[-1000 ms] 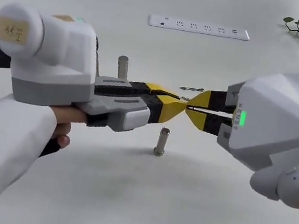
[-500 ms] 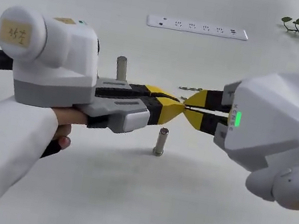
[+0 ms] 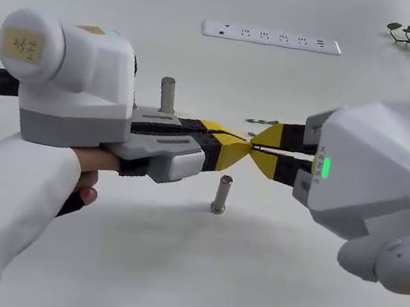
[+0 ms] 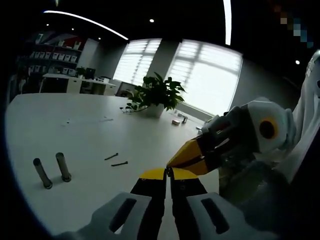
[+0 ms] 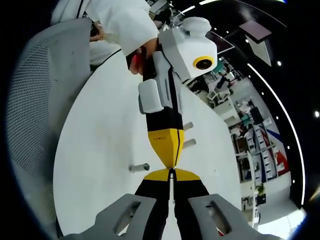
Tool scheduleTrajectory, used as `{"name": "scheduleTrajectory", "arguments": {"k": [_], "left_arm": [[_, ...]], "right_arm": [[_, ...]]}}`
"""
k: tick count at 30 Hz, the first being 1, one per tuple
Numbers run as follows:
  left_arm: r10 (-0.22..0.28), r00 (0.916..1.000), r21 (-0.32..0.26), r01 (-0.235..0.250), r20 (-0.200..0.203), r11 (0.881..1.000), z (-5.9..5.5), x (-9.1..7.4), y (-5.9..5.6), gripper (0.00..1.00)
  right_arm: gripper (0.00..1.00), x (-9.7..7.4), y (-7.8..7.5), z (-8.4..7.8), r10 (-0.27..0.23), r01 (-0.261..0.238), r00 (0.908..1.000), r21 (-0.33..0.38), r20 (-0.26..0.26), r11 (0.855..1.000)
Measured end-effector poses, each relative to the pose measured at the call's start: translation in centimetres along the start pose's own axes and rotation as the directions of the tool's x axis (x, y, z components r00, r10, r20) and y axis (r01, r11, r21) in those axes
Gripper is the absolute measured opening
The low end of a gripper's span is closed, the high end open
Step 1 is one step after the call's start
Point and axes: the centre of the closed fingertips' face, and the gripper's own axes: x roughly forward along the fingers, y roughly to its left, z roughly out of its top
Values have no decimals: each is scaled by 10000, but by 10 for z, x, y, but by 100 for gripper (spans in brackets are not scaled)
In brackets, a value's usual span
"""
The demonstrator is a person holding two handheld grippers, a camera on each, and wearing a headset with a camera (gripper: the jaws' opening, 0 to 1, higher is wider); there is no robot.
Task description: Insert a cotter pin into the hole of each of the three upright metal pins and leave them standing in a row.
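**Gripper status: jaws tip to tip above the table**

I read the left gripper (image 3: 246,148) as clenched. In its own view the two yellow tips lie flat together along a hairline seam, with nothing visible between them. The right gripper (image 3: 259,145) is closed almost as tight. A thin pale sliver shows in its seam, and I cannot tell whether anything is pinched there.

The two sets of tips meet point to point at the centre of the head view, touching or all but, raised off the table (image 3: 168,274). A hand (image 3: 91,161) in a white sleeve grips the left unit at lower left.

- The lower metal pin (image 3: 222,194) stands upright just below the meeting point.
- The upper metal pin (image 3: 168,93) stands upright above the left gripper's body.
- A loose cotter pin (image 3: 263,122) lies flat just above the tips.
- A power strip (image 3: 271,37) lies at top centre.
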Motion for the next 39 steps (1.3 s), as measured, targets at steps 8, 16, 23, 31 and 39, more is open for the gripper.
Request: {"name": "scheduleTrajectory", "arguments": {"k": [8, 16, 23, 31, 39], "left_arm": [[10, 10000, 20, -10, -58, 10000, -1, 0, 0, 0], [270, 9993, 240, -276, 253, 9993, 6, -3, -1, 0], [409, 9990, -211, -405, 176, 9990, 5, -2, 0, 0], [348, 9993, -513, -342, 107, 9981, 3, -3, 0, 0], [388, 9992, -398, -386, 36, 9985, 2, -4, 0, 0]], "right_arm": [[0, 1, 1, 0, 20, -20, 10000, -48, -1, 10000], [0, -1, -4, 4, -182, 183, 9998, -211, 34, 9996], [0, -1, -3, 3, -215, 210, 9997, -672, -68, 9975], [0, -1, -1, 5, -84, 93, 9999, -670, 134, 9977], [0, -1, -1, -1, -119, 122, 9998, -214, 150, 9997]]}}
